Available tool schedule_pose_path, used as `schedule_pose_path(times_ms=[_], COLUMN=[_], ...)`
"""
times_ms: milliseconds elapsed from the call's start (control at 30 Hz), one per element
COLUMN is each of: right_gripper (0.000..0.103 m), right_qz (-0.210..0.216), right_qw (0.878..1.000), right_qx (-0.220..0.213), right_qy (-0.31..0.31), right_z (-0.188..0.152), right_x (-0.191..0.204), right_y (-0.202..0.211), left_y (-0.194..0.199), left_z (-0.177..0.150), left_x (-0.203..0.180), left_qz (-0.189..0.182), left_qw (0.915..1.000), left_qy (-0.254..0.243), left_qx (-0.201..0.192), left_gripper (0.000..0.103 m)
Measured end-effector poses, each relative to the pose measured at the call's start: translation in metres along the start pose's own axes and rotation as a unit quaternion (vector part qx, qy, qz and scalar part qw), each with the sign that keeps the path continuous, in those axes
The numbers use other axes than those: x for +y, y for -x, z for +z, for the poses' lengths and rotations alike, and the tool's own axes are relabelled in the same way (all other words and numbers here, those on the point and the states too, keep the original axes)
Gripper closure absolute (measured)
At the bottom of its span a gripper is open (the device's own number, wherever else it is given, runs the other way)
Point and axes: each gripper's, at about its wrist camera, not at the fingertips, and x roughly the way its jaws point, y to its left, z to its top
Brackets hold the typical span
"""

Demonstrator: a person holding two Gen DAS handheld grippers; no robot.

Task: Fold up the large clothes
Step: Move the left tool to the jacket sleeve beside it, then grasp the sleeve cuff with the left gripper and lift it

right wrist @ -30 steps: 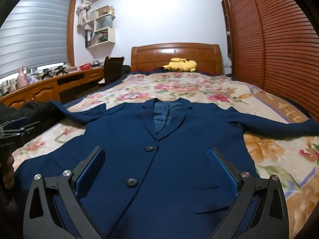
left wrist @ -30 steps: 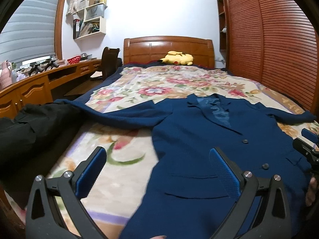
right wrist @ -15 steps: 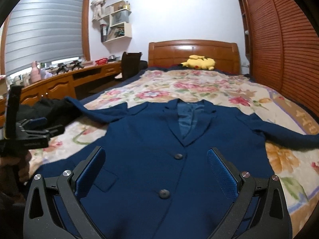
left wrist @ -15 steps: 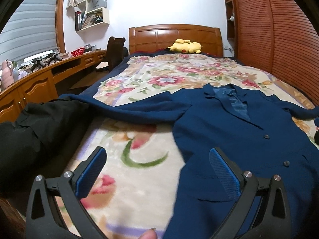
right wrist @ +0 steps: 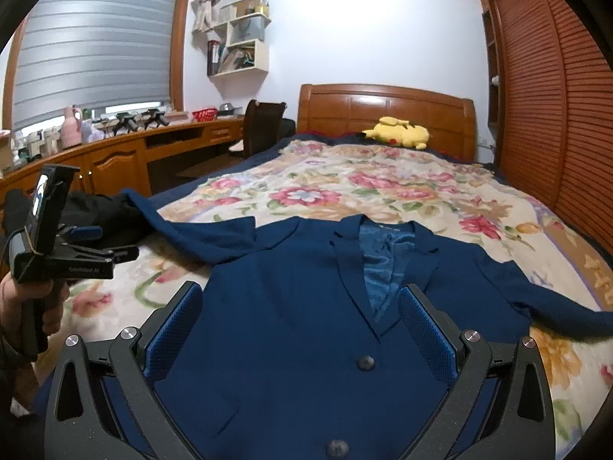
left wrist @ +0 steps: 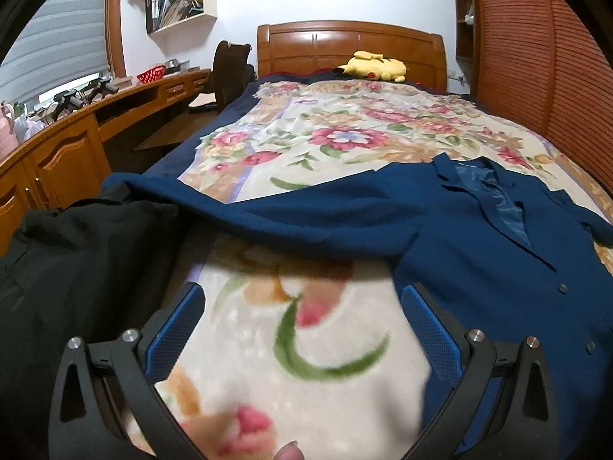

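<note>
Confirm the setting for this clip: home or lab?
A home bedroom, by the look of it. A bed with a wooden headboard and a floral blanket fills the view, a yellow plush toy lies by the headboard, and a built-in wooden desk runs under the window blinds. The blue jacket lies spread on the blanket.

**Black gripper frames, blue textured pads**

Each gripper, left [left wrist: 300, 318] and right [right wrist: 299, 316], has matte black triangular-cutout arms, silver round screws at the joints, and blue dimpled finger pads [right wrist: 174, 327]. The left unit's black handle carries small white lettering.
</note>
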Motion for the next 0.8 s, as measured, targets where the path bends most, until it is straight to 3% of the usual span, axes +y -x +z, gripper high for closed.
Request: schedule_pose_path(times_ms=[200,500,633,800], right_gripper=[0.0,0.0,0.0,0.0], right_qz=[0.011,0.019,0.027,0.032], right_qw=[1.0,0.998,0.998,0.997], right_qx=[0.02,0.05,0.059,0.061], right_qy=[-0.005,-0.014,-0.022,-0.025], right_z=[-0.008,-0.017,-0.02,-0.021], right_x=[-0.01,-0.021,-0.024,-0.026], right_y=[-0.026,-0.056,-0.059,-0.058], left_y=[-0.038,-0.082,-0.1,-0.123], left_z=[0.015,0.038,0.046,0.049], left_x=[0.008,0.023,0.025,0.036], left_qz=[0.012,0.011,0.019,0.045], left_qw=[0.9998,0.9985,0.9972,0.9928], left_qy=[-0.002,0.031,0.041,0.071], left_qx=[0.018,0.044,0.06,0.086], left_gripper=[0.001,0.015,0.028,0.03])
